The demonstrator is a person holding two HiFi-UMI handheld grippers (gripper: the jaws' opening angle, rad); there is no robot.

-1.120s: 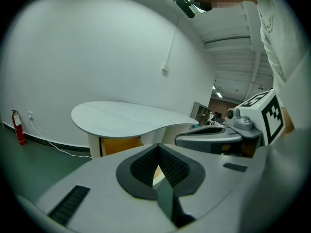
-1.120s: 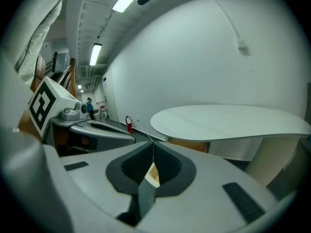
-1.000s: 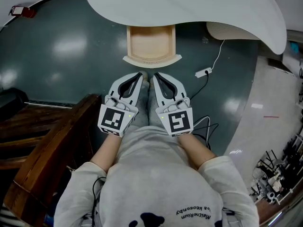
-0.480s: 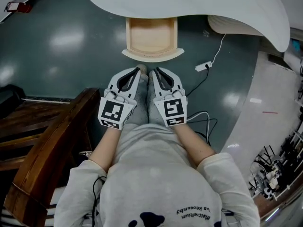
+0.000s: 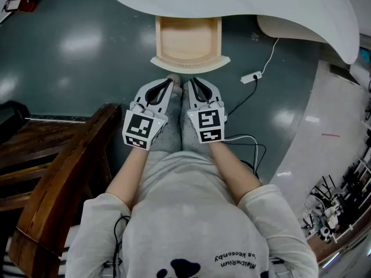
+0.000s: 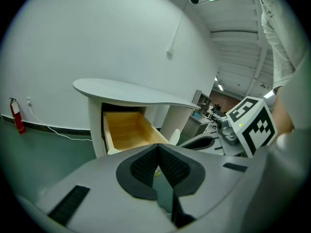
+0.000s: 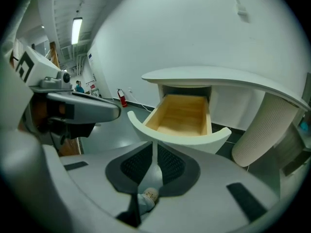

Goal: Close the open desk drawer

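Find the desk drawer (image 5: 188, 39) at top centre of the head view, pulled out from under the white desk top (image 5: 243, 7), not yet pushed in at all. See the left gripper (image 5: 172, 81) and right gripper (image 5: 189, 81) side by side just below its curved front, near but not touching, jaws pressed together on nothing. Left to do, judging so: meet the front and push it home.

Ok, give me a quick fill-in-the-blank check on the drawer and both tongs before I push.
The drawer under the desk top stands ____. Its curved front is ____ in colour. The left tongs and right tongs are both ____, with nothing between them. In the head view, the white cable lies to the drawer's ____.
Missing words: open; white; shut; right.
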